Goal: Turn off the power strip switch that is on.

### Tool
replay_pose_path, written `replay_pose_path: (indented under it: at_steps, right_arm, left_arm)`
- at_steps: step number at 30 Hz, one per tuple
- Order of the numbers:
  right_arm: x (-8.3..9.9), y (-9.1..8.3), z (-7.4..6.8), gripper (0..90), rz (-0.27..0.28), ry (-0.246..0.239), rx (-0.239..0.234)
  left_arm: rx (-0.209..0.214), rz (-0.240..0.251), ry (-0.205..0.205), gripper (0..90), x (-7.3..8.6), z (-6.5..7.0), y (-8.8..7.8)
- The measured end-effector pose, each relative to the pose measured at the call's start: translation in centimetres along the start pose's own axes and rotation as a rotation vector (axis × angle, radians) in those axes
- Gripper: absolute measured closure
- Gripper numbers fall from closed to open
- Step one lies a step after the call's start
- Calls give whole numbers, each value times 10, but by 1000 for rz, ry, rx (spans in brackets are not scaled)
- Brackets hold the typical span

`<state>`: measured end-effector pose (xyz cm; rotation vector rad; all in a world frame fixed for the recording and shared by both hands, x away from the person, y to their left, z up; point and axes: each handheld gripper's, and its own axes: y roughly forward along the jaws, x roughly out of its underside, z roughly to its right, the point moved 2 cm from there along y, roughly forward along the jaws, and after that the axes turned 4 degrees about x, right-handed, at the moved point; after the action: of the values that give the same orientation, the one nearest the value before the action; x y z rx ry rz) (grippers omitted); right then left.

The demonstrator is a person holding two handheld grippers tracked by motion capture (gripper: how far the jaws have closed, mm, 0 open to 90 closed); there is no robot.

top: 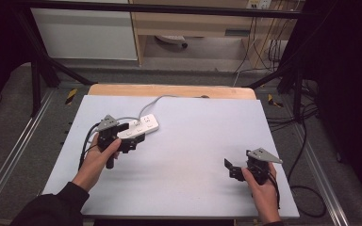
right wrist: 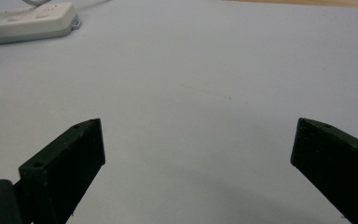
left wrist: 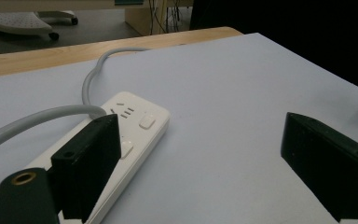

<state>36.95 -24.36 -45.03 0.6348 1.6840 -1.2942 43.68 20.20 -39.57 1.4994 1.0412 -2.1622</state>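
A white power strip (top: 143,125) lies on the pale sheet at the left of the table, and its grey cable (top: 158,101) curls toward the far edge. My left gripper (top: 133,141) sits at the strip's near end, held in a hand. In the left gripper view its jaws (left wrist: 200,119) stand wide apart; the left jaw overlaps the power strip (left wrist: 137,123), and mostly bare sheet lies between them. My right gripper (top: 231,170) rests near the front right, pointing left. The right gripper view shows it open (right wrist: 198,122) over bare sheet, with the power strip (right wrist: 28,21) far off.
The pale sheet (top: 193,136) covers a wooden table whose far edge (top: 169,90) shows. Dark frame posts stand at both far corners. Cables (top: 306,188) trail on the floor to the right, and a cabinet stands behind the table.
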Motion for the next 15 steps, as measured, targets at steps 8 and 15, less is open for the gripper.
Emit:
replay_pose_path:
  at_steps: [8, 15]
  right_arm:
    - [0, 0, 0, 33, -2, 2, 1]
    - [0, 0, 0, 33, -3, 0, 2]
  left_arm:
    - [10, 11, 6, 121, -3, 4, -20]
    - [-1, 22, 5, 122, -3, 2, -43]
